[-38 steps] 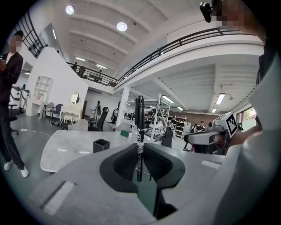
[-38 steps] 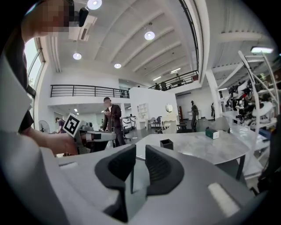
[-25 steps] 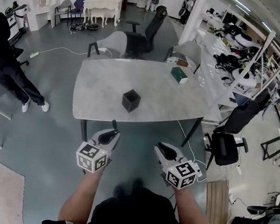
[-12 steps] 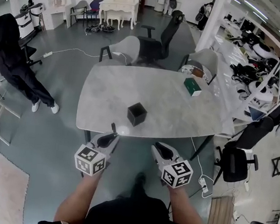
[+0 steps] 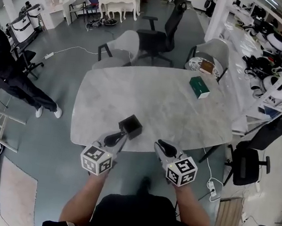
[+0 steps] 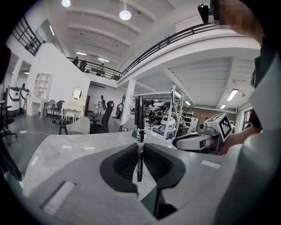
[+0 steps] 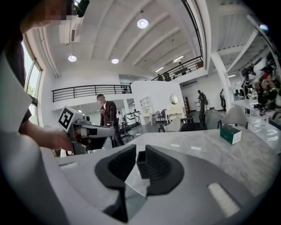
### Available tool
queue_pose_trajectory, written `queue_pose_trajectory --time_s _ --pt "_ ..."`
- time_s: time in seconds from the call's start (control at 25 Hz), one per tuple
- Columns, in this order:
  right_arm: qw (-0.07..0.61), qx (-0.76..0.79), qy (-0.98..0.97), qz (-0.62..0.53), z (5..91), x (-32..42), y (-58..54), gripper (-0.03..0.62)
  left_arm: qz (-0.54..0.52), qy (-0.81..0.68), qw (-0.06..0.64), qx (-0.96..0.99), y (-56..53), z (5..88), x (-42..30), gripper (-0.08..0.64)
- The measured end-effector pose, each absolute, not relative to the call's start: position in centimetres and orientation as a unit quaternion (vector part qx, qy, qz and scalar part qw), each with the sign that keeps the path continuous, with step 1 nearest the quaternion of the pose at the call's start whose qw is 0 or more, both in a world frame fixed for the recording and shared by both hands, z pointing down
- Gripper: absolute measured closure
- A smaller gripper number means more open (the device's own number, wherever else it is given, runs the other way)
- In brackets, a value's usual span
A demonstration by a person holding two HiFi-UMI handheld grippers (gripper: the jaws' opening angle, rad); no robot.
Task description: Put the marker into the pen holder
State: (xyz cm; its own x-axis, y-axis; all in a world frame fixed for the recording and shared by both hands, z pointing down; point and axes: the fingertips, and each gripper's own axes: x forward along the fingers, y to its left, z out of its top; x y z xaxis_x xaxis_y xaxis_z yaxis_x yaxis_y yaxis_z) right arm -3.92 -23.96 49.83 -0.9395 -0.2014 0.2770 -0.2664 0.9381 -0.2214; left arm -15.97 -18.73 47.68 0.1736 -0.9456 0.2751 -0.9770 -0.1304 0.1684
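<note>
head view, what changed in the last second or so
The person has stepped up to the table, so both grippers moved forward. The left gripper now reaches over the near edge, close to the pen holder. Nothing was grasped or let go. As before, the left gripper holds the marker, the right gripper is empty, and the pen holder and green box keep their places on the table.

Small print on the barrel of the marker (image 6: 139, 145), not possible to read, square black-and-white codes on the left hand-held gripper (image 5: 119, 137) and right hand-held gripper (image 5: 160, 145), without letters, no other legible text.
</note>
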Motion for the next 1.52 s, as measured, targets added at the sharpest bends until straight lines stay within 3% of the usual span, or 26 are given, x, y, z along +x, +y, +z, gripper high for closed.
queue_pose_trajectory --time_s 0.44,0.92,1.52 --pt "0.156 0.125 -0.969 0.142 51.3 -9.2 -27.5 0.523 0.04 -0.621 0.175 0.763 -24.1 49.7 -20.8 0.511" --pt "0.168 0.239 -0.943 0.156 51.3 -18.7 -24.6 0.523 0.048 -0.506 0.181 0.842 -23.3 51.2 -29.3 0.511" --pt "0.141 0.323 -0.916 0.19 52.9 -15.7 -26.3 0.523 0.081 -0.414 0.204 0.883 -27.5 54.1 -25.7 0.511"
